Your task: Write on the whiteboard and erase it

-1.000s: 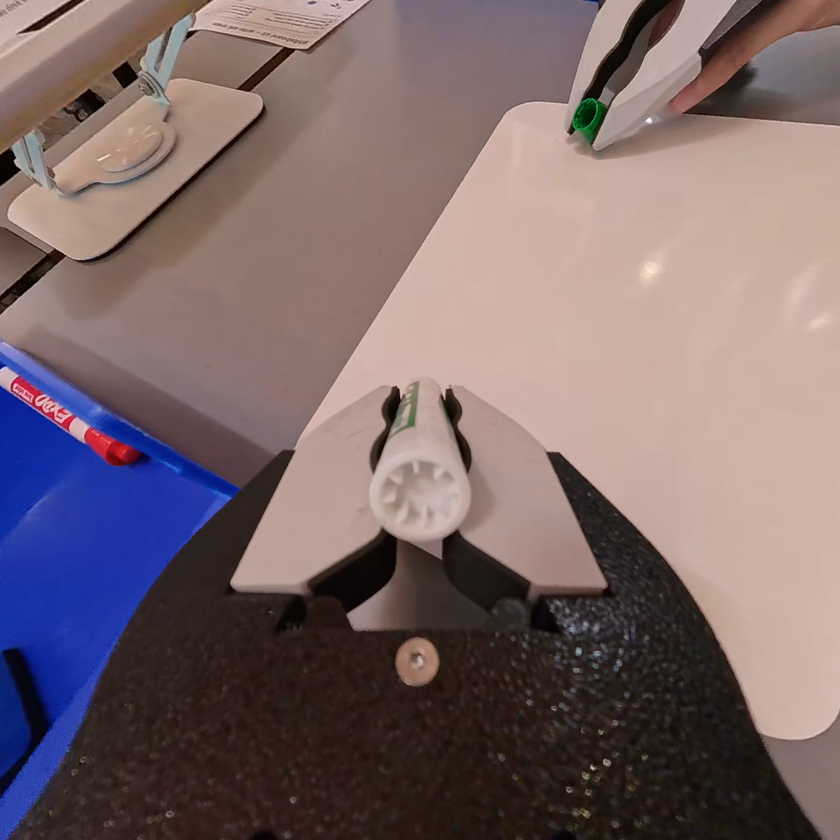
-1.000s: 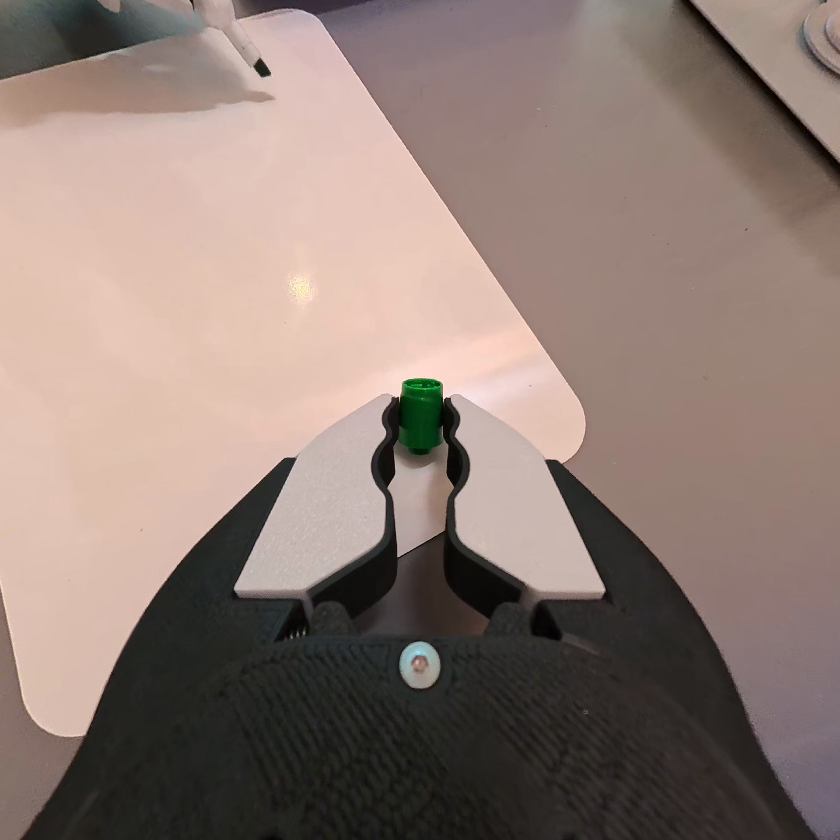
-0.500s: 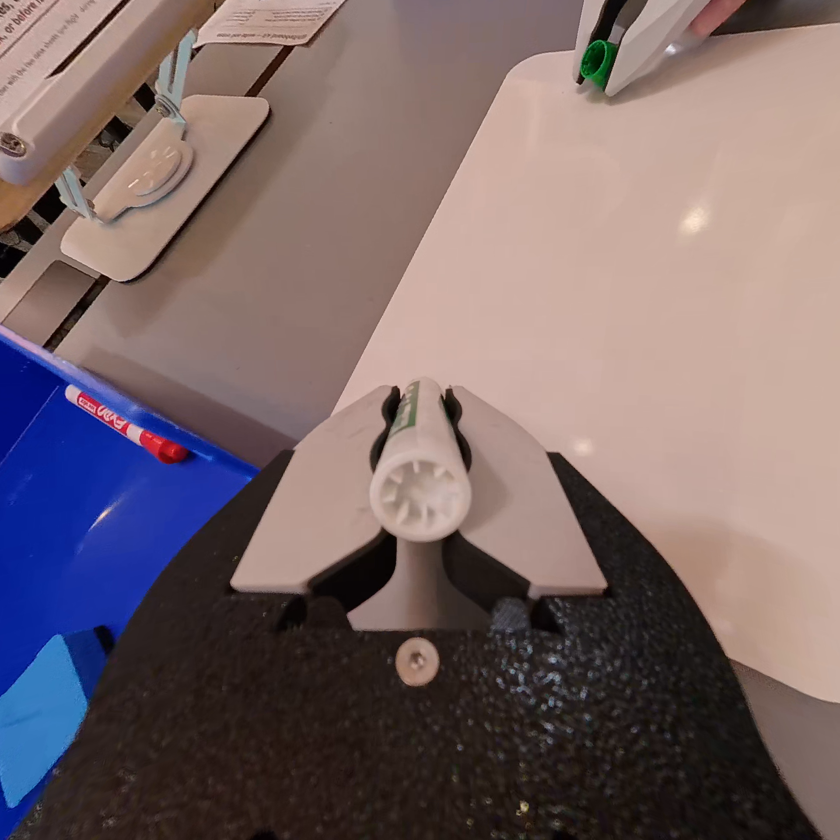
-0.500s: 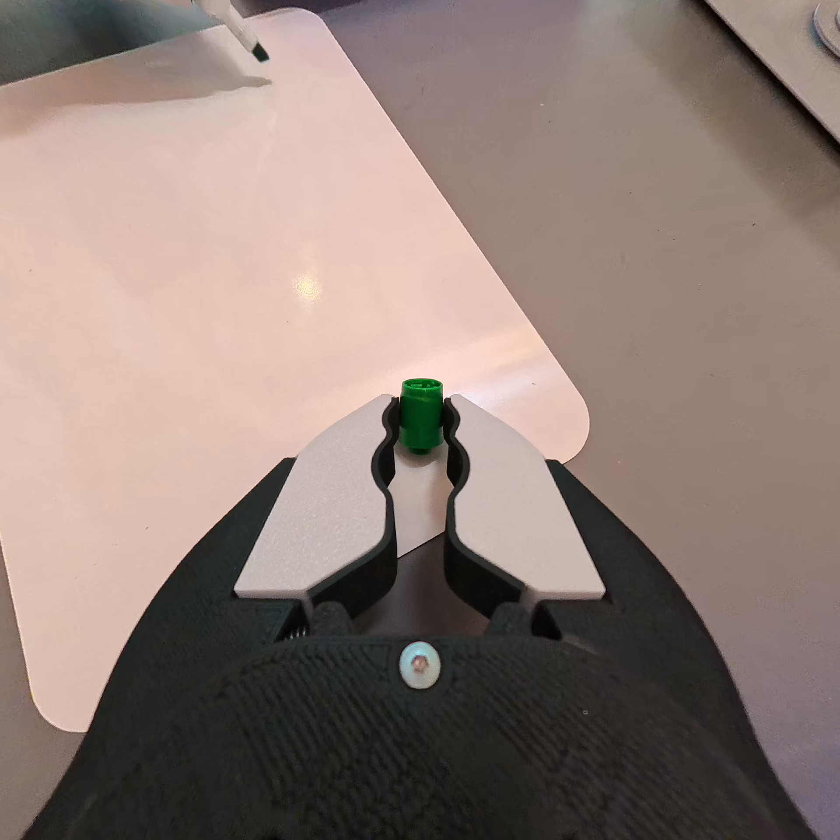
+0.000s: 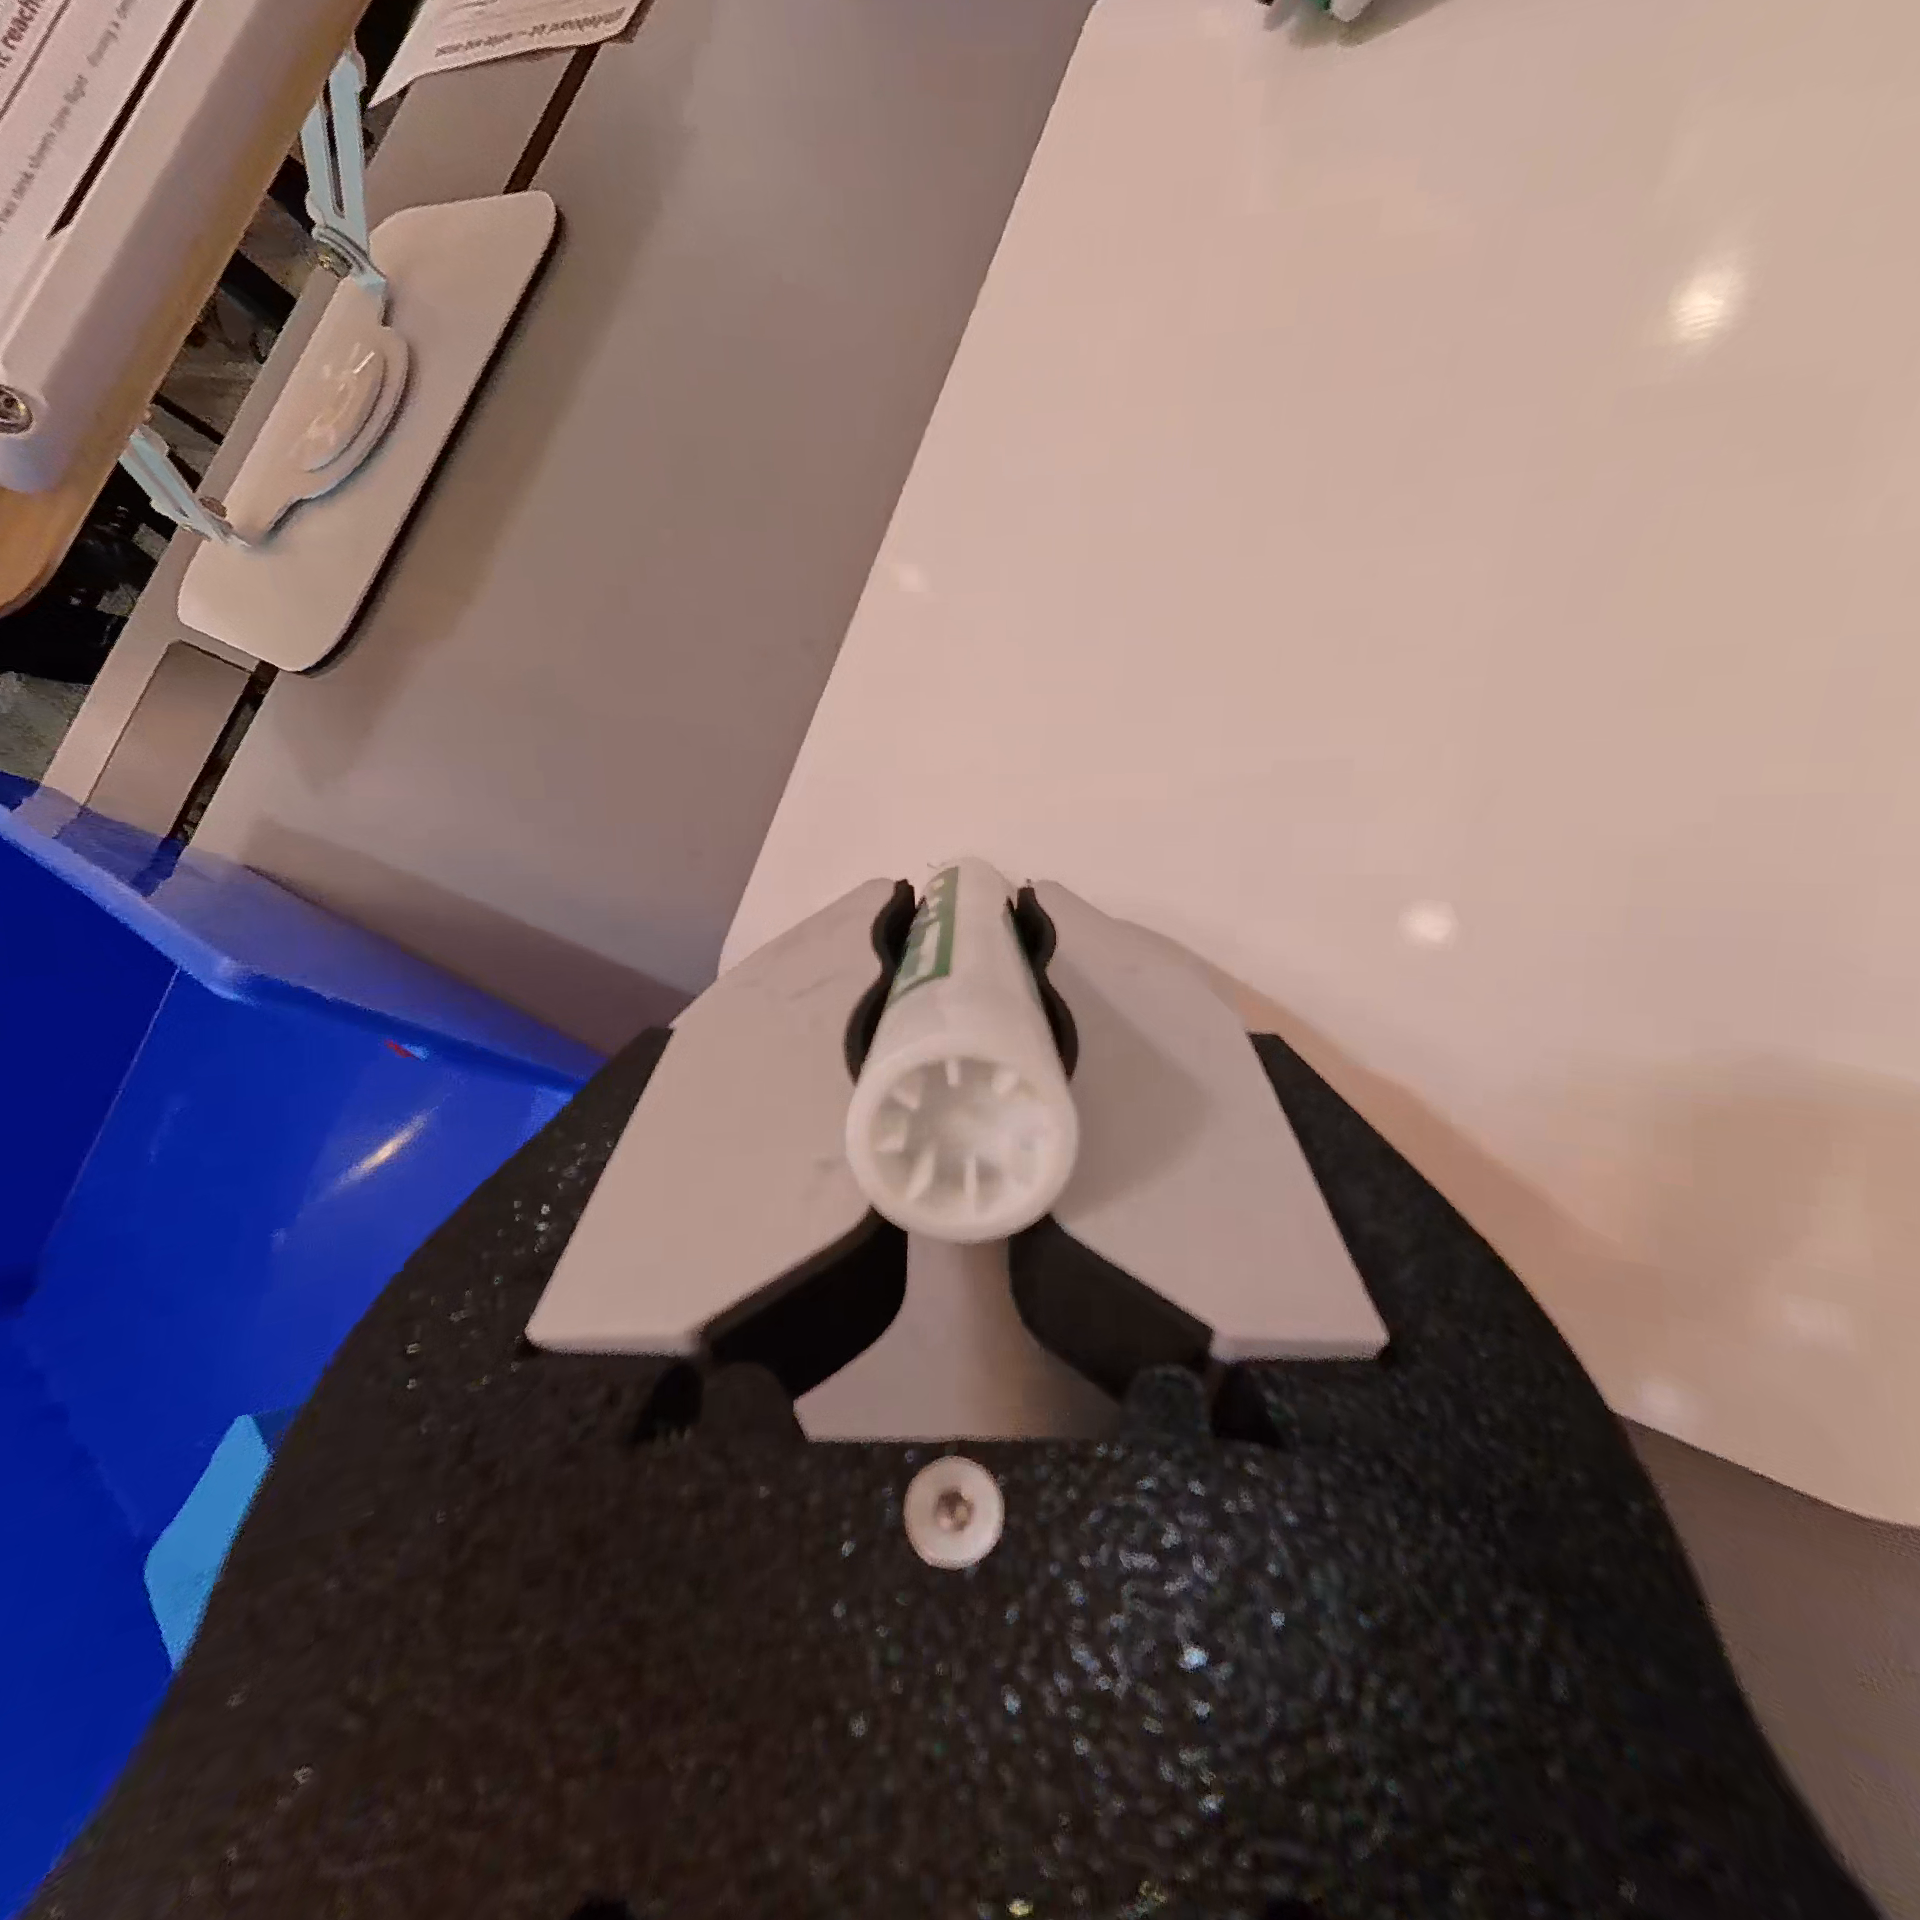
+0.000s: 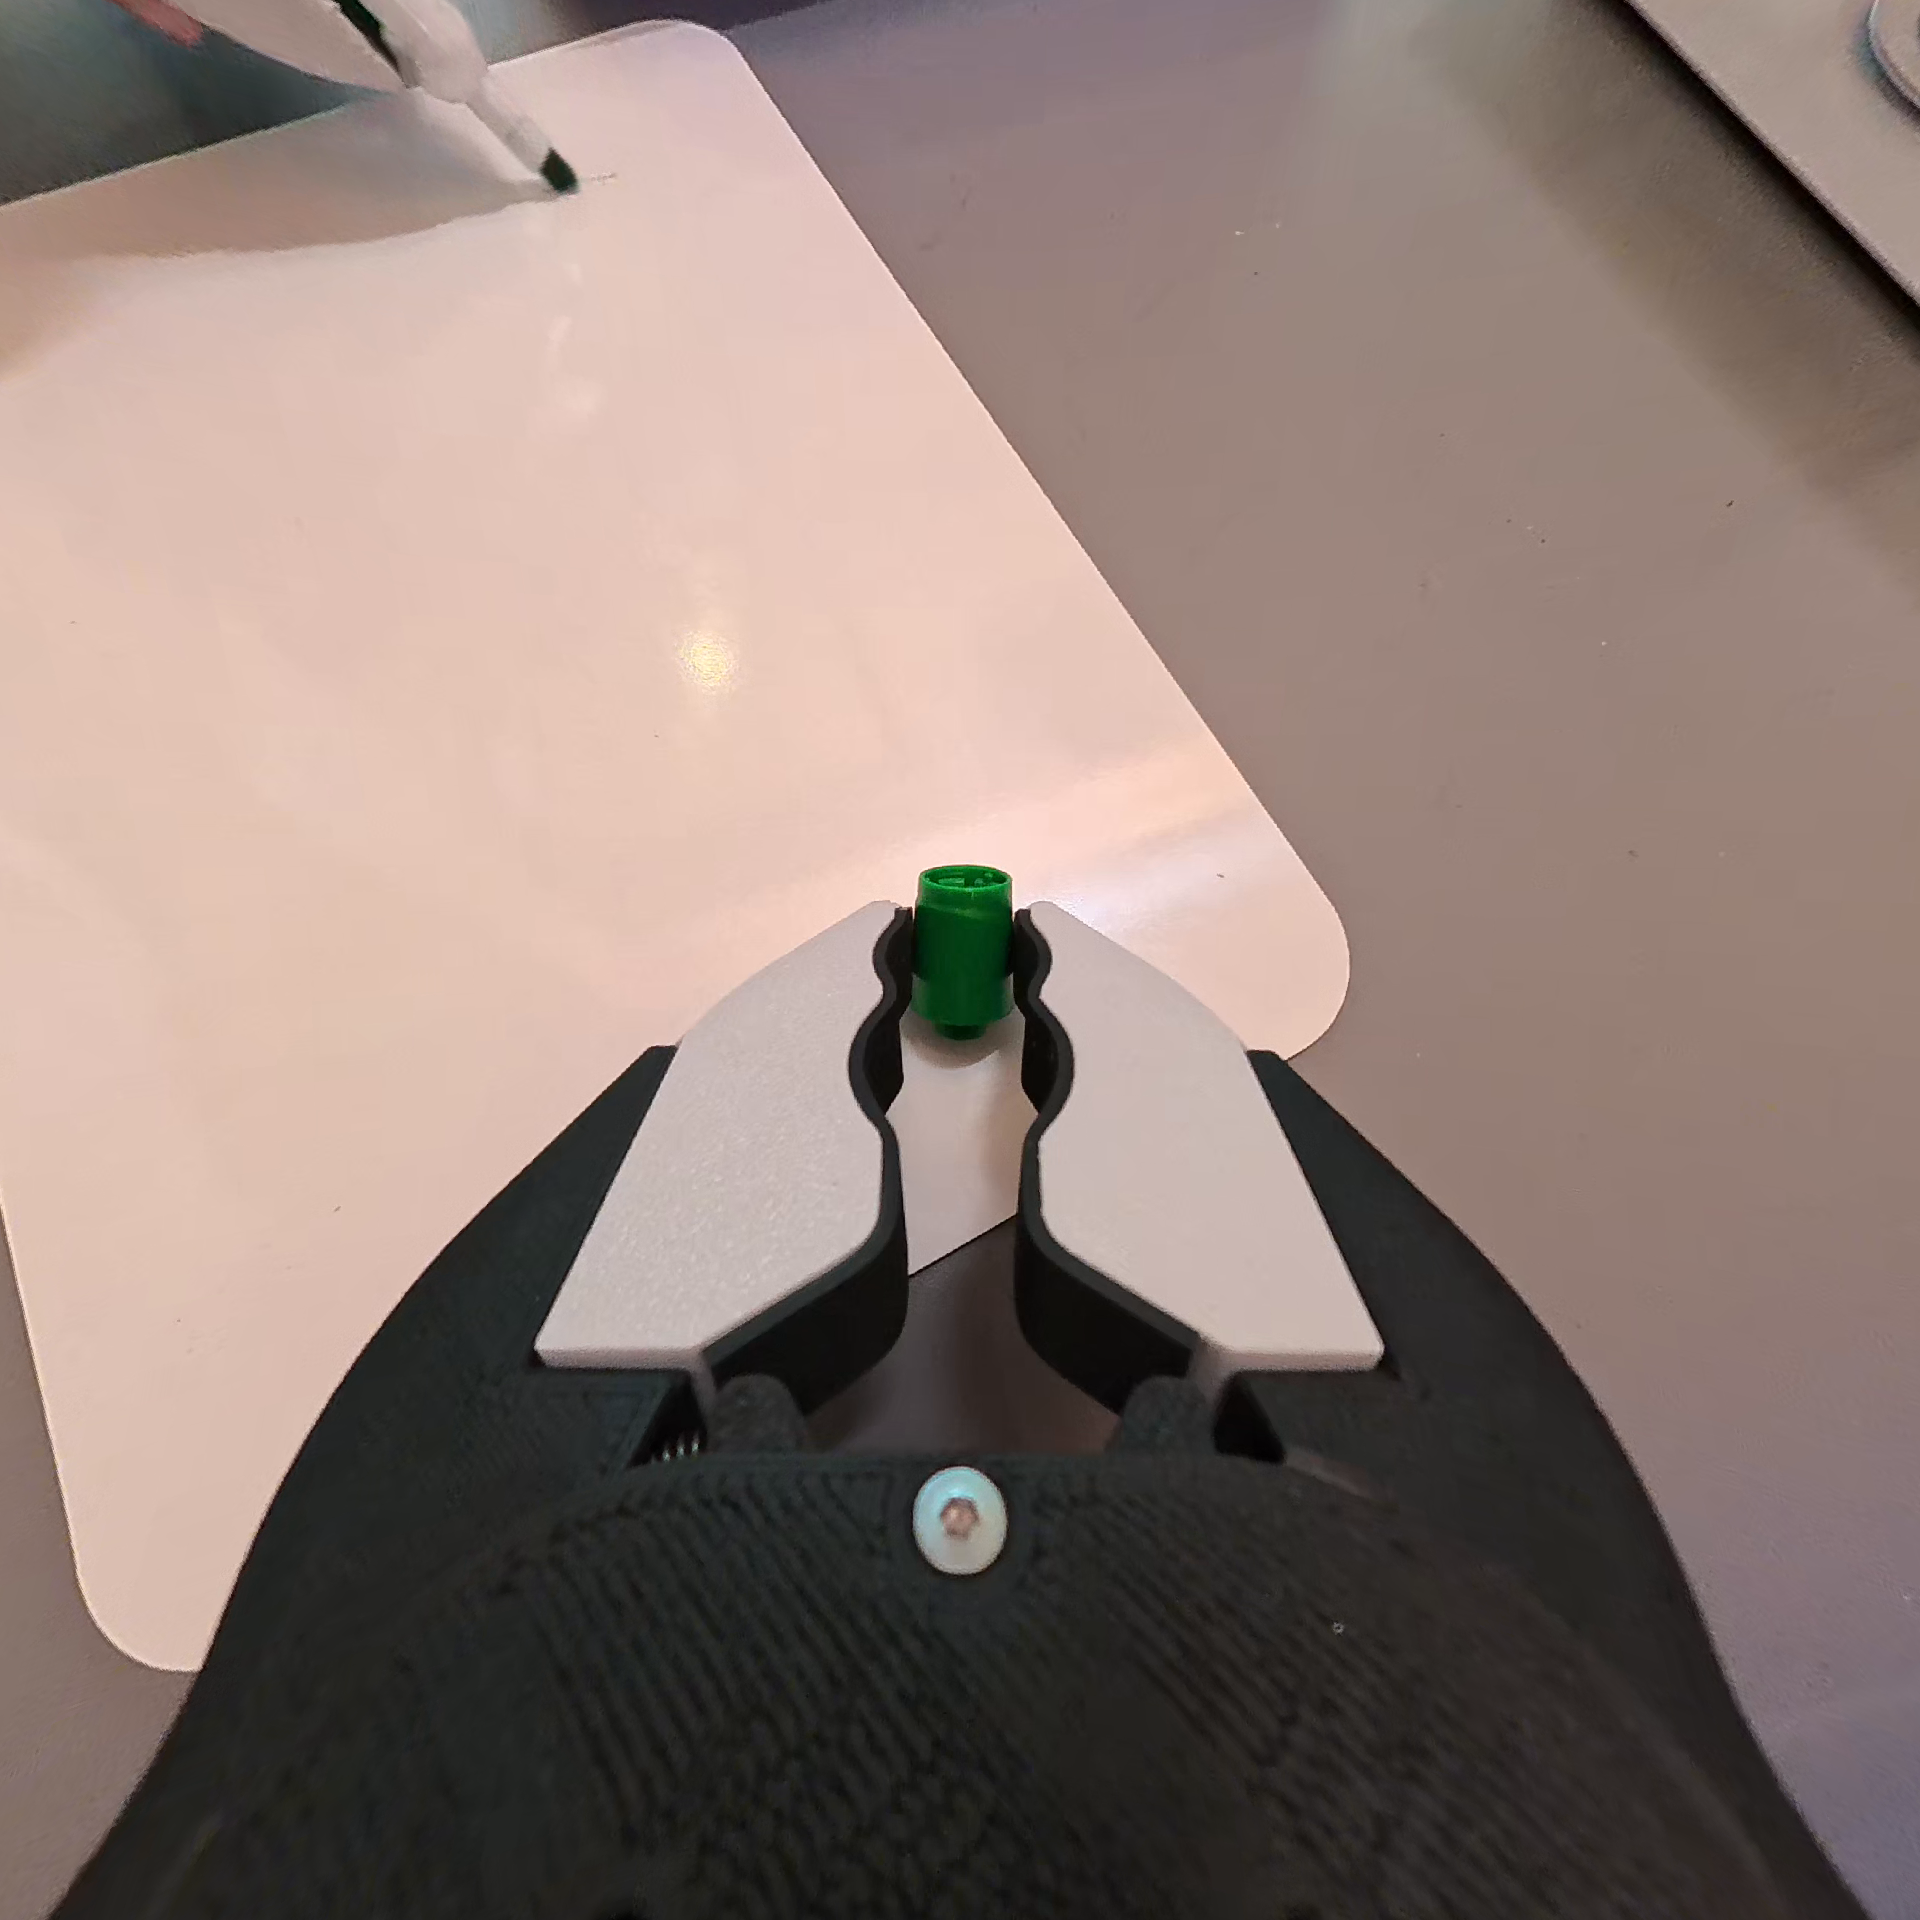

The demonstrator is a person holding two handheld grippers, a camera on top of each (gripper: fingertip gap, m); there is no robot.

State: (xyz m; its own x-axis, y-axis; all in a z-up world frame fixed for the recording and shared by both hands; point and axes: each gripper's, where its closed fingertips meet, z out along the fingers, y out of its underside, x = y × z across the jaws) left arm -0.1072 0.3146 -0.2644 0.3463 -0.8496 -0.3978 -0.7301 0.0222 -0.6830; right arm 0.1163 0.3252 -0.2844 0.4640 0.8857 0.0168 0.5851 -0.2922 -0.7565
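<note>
The grey tabletop (image 6: pixel 1507 540) carries everything, and on it the whiteboard (image 6: pixel 436 644) lies flat, its face bare apart from glare. A blue bin (image 5: pixel 156 1143) sits off my left side, just beside the board's near edge. My left claw (image 5: pixel 961 914) is clamped on the marker (image 5: pixel 961 1049), whose long axis runs straight ahead along the fingers and down toward the board. In the right wrist view the marker's dark tip (image 6: pixel 556 171) sits at or just touching the surface near a far corner, close to the board's rim. From there open white room spreads toward the board's middle, so I judge the stroke should run inward, away from that edge. My right claw (image 6: pixel 961 971) is closed on the green cap (image 6: pixel 961 961), hanging over the opposite corner, well apart from the tip.
</note>
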